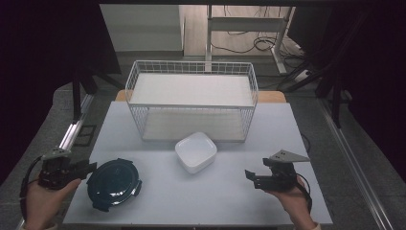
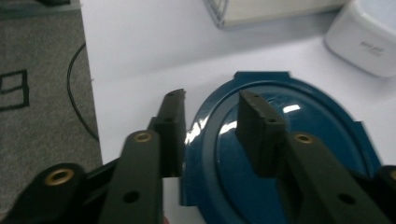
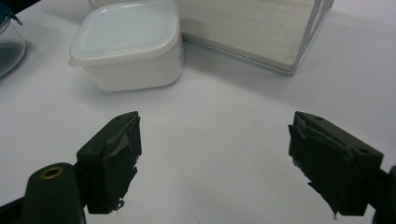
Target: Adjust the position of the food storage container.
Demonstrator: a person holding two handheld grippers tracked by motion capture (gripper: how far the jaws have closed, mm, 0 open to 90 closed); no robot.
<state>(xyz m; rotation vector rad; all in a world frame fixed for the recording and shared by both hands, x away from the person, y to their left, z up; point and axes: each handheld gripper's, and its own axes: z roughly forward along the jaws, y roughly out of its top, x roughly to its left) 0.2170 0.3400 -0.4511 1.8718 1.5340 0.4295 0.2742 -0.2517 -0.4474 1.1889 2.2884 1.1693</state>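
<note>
Straddling the rim of the dark blue round container (image 1: 114, 184), the left gripper (image 2: 215, 133) has its jaws half-narrowed, not visibly pressing; right of it, the right gripper (image 3: 215, 163) gapes wide, holding nothing.

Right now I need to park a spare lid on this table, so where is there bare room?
The widest bare patch lies between the white container and the right gripper, down to the table's near edge. The back corners beside the wire rack are free too. It is crowded at near left, where the left gripper straddles the blue round container's rim.
</note>
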